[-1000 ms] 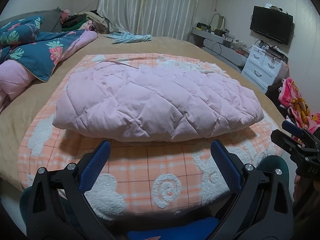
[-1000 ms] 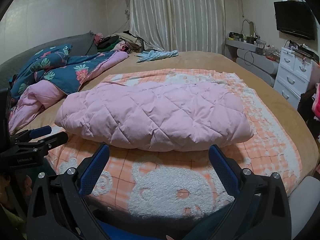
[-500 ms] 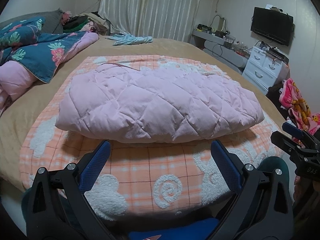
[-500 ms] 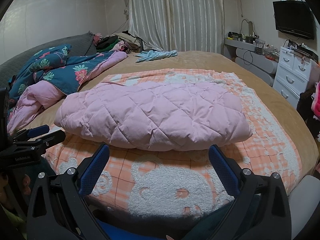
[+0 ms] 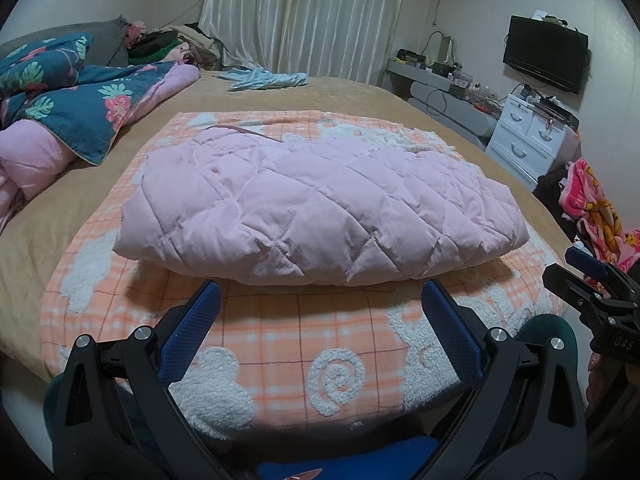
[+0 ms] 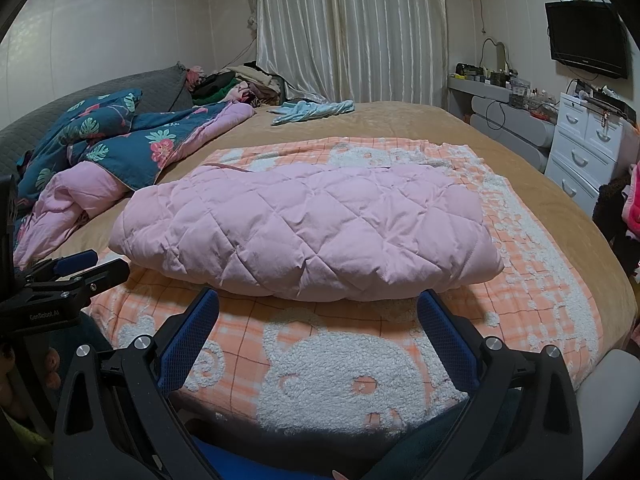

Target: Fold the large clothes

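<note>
A pink quilted jacket [image 5: 320, 204] [image 6: 308, 232] lies folded into a thick bundle on an orange checked blanket [image 5: 312, 344] [image 6: 532, 280] with white fleecy patterns, spread over the bed. My left gripper [image 5: 322, 294] stands open just short of the bundle's near edge, nothing between its blue pads. My right gripper [image 6: 318, 300] is likewise open in front of the bundle, holding nothing. Each gripper shows at the edge of the other's view: the right gripper [image 5: 588, 280] at the right, the left gripper [image 6: 72, 276] at the left.
A tan bedspread [image 6: 400, 120] covers the bed. A blue floral duvet with pink lining [image 5: 80, 112] is heaped at the left. A light blue garment [image 6: 312, 110] lies at the far side. White drawers [image 6: 580, 148] and a wall television [image 6: 586, 38] are at the right.
Both grippers have risen and drawn back slightly, so the bundle sits a little lower in each view. The jacket has not moved; both grippers stay open.
</note>
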Motion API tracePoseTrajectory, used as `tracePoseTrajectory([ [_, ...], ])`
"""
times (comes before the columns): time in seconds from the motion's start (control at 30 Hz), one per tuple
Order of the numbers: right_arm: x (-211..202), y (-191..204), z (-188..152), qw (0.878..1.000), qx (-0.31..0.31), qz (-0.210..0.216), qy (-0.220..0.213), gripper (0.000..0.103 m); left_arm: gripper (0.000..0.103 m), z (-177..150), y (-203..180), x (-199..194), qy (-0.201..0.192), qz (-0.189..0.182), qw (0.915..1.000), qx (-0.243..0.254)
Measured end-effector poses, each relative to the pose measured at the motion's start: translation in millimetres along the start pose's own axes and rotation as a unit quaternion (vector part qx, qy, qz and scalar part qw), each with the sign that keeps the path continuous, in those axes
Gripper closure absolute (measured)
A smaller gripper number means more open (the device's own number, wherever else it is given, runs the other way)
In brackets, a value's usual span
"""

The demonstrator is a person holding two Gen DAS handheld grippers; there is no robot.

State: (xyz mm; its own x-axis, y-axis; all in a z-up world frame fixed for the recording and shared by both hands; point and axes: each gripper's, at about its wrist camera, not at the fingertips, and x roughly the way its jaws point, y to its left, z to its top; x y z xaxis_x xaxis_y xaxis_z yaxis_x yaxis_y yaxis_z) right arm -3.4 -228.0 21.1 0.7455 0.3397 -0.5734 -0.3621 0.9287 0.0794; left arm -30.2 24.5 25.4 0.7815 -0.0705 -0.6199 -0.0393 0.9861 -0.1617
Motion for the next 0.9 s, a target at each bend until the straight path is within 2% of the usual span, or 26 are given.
tracePoseTrajectory([
  [0.9,-0.6,0.4,-2.0,1.0,0.001,-0.002,0.003,0.004,0.009,-0.2,5.3,-5.2,0.002,0.012,0.9999,-0.005],
])
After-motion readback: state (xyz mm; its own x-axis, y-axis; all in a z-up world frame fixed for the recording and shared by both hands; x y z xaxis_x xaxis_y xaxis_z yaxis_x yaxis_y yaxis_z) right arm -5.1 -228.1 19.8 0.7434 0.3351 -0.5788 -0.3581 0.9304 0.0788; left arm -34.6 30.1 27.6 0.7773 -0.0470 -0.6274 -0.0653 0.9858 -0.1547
